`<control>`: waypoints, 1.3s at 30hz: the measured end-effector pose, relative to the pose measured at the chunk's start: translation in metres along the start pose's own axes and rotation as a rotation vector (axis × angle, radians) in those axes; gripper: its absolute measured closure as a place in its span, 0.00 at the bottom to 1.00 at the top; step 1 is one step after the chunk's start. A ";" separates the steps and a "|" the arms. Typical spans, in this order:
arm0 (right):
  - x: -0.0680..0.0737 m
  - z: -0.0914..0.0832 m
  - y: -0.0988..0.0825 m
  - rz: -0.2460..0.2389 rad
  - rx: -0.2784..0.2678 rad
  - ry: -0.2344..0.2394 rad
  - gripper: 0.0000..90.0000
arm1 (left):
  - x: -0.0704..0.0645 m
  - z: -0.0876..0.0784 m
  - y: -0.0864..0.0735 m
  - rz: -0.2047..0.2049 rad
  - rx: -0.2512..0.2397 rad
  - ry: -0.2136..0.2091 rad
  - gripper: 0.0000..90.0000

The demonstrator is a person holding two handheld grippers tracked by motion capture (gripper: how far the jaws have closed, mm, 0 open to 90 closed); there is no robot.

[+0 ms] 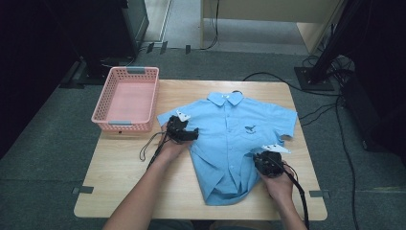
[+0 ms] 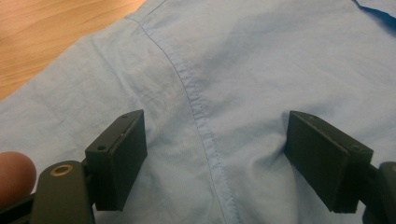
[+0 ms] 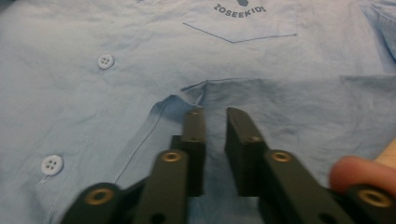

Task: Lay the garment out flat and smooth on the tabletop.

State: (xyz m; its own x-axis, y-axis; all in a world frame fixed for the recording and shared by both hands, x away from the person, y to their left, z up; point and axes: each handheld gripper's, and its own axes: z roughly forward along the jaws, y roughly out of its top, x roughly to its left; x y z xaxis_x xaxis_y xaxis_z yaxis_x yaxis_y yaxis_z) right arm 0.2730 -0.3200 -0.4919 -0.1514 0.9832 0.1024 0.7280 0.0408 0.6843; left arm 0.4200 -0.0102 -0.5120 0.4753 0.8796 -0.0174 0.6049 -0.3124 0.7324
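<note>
Shirt (image 3: 140,56) fold between right tool (image 3: 215,116) jaws, grip unclear

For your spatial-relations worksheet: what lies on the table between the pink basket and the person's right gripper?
In the high view, the left gripper and the blue shirt lie between the pink basket and the right gripper.

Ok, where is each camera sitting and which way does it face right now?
High view: fixed above the person's side, looking forward and down on the table, blue shirt and pink basket; both forearms enter from the bottom.
Left gripper view: rides the left hand-held gripper, looking along wide-apart jaws at the shirt's sleeve seam; a fingertip shows.
Right gripper view: rides the right hand-held gripper, jaws nearly together over the shirt's folded side edge, facing the pocket; a fingertip shows.
Shared: all three show the shirt.
</note>
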 end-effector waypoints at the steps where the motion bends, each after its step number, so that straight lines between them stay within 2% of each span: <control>1: -0.002 -0.002 -0.001 0.004 -0.006 0.004 0.97 | 0.000 0.000 0.000 0.000 0.000 0.000 0.24; 5: -0.009 -0.009 -0.007 0.021 -0.023 0.000 1.00 | 0.000 0.000 0.000 0.001 0.000 0.001 0.24; 16: -0.025 -0.033 -0.040 0.100 -0.064 -0.069 1.00 | 0.000 0.000 0.000 0.002 0.002 0.000 0.24; 20: -0.028 -0.040 -0.052 0.105 -0.063 -0.093 1.00 | 0.000 0.000 0.000 0.003 0.002 0.000 0.24; 26: -0.037 -0.051 -0.064 0.135 -0.064 -0.104 1.00 | 0.001 0.000 0.000 0.004 0.002 0.000 0.24; 39: -0.052 -0.072 -0.083 0.160 -0.067 -0.113 1.00 | 0.000 0.001 0.000 0.001 -0.001 0.000 0.24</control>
State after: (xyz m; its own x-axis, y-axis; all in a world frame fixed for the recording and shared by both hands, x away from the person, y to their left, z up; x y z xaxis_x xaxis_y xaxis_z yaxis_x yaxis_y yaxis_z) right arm 0.1726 -0.3873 -0.5022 0.0410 0.9900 0.1348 0.6899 -0.1256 0.7130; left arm 0.4208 -0.0102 -0.5120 0.4758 0.8794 -0.0163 0.6040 -0.3132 0.7329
